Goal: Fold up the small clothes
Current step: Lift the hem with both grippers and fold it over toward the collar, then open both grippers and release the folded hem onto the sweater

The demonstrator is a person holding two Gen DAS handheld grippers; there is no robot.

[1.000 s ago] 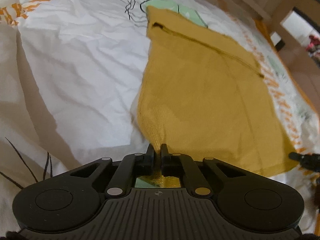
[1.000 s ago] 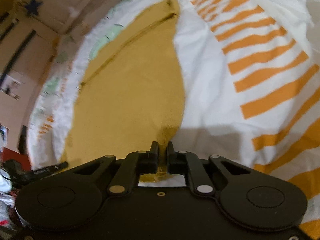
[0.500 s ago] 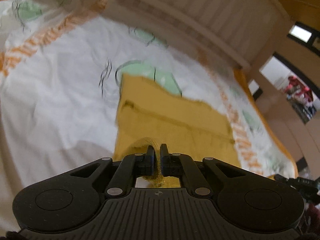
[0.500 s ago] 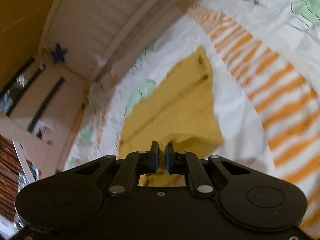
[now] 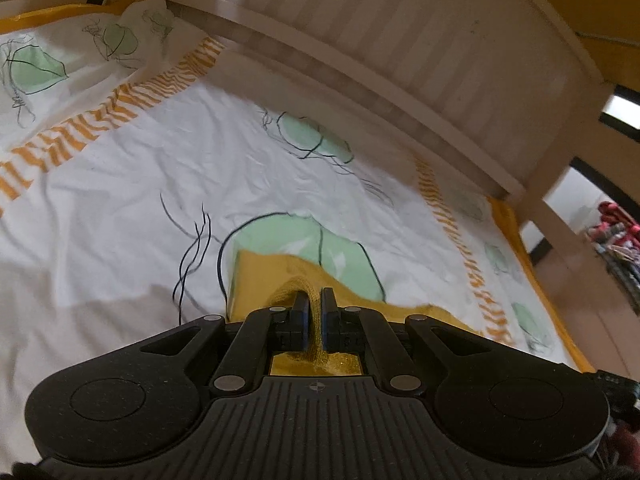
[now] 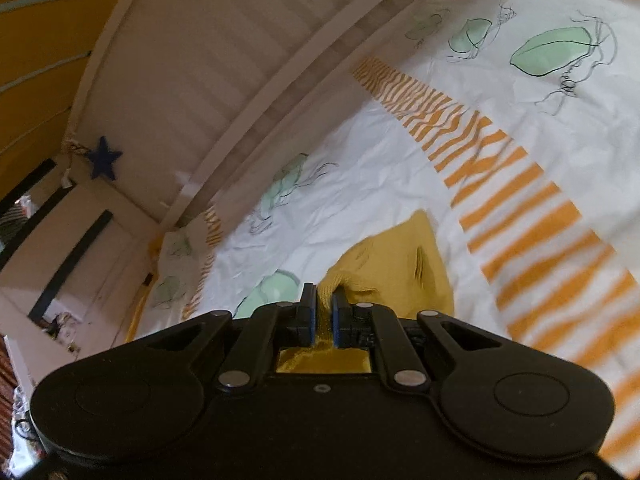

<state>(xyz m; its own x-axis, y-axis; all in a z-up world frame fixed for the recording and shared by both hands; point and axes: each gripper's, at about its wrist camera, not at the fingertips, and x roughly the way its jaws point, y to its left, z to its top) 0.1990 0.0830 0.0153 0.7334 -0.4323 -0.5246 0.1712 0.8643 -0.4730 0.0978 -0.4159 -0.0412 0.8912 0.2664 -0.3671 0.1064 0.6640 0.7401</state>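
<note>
A mustard-yellow knit garment (image 5: 260, 276) lies on a white printed bed sheet (image 5: 120, 184). My left gripper (image 5: 315, 300) is shut on a bunched corner of the garment, with fabric pinched between its fingers. My right gripper (image 6: 324, 298) is shut on another corner of the same garment (image 6: 396, 264). Both held corners are carried over the far part of the garment, so only a short strip of it shows ahead of each gripper. The rest of it is hidden under the gripper bodies.
The sheet has green leaf prints (image 5: 320, 248) and orange striped bands (image 6: 520, 200). A white slatted bed frame (image 5: 400, 52) runs along the far edge. A blue star (image 6: 103, 157) hangs on the bed frame in the right wrist view. A doorway and room clutter (image 5: 612, 236) lie beyond the bed.
Both grippers, still shut on the garment's corners, have lifted and carried them forward toward the bed frame. Much less of the garment shows ahead of them than one second ago.
</note>
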